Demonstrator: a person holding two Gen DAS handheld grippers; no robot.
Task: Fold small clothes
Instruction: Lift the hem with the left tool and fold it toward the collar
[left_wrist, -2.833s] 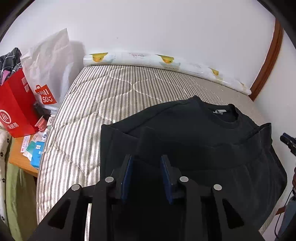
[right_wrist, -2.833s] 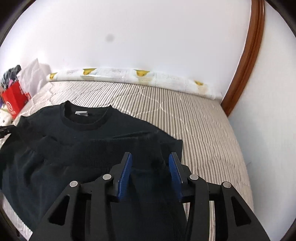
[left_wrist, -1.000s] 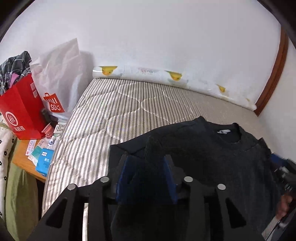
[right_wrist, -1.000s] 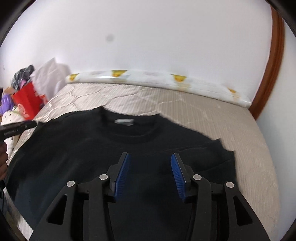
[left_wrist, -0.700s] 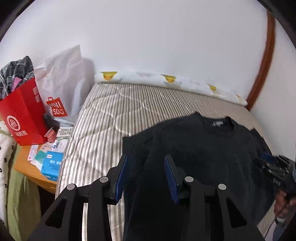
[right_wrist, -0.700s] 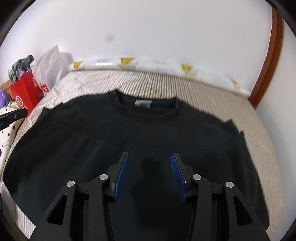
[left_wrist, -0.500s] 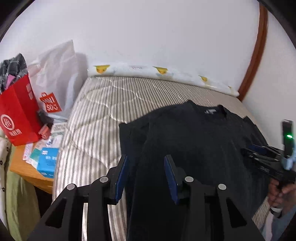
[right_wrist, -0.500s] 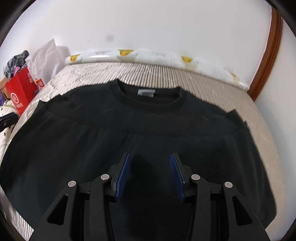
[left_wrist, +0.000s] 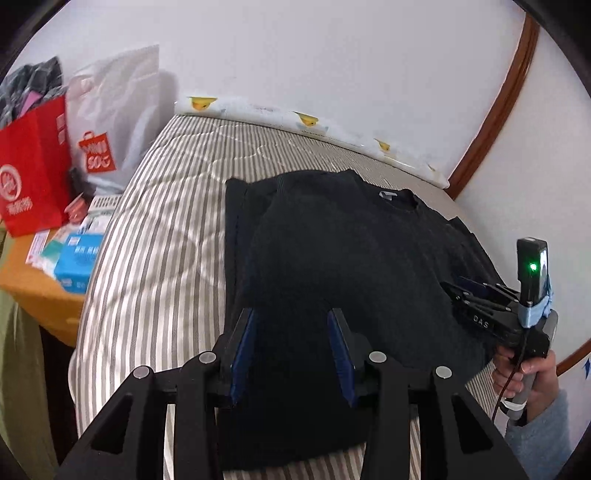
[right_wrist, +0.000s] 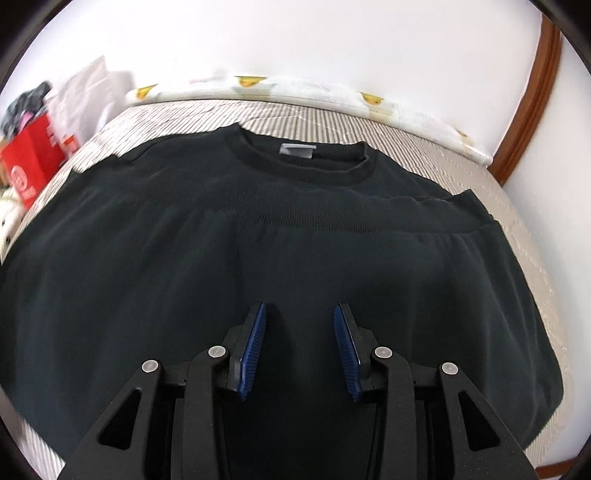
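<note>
A black sweater (left_wrist: 351, 258) lies on the striped mattress (left_wrist: 166, 229), collar toward the wall, its lower half folded up so the ribbed hem (right_wrist: 332, 221) crosses below the collar (right_wrist: 299, 162). My left gripper (left_wrist: 291, 328) is open and empty above the sweater's near left part. My right gripper (right_wrist: 299, 328) is open and empty above the sweater's near middle; it also shows in the left wrist view (left_wrist: 476, 295), at the sweater's right edge.
A rolled duck-print cloth (right_wrist: 295, 88) lies along the wall at the mattress's far edge. Left of the bed, a red bag (left_wrist: 33, 166), a white shopping bag (left_wrist: 114, 118) and small boxes (left_wrist: 74, 254) sit on an orange table. A wooden frame (left_wrist: 495, 110) rises at right.
Both grippers held sweater fabric and carried it toward the collar. They let go and now hover open. The left view has swung right, and the right gripper has come into sight.
</note>
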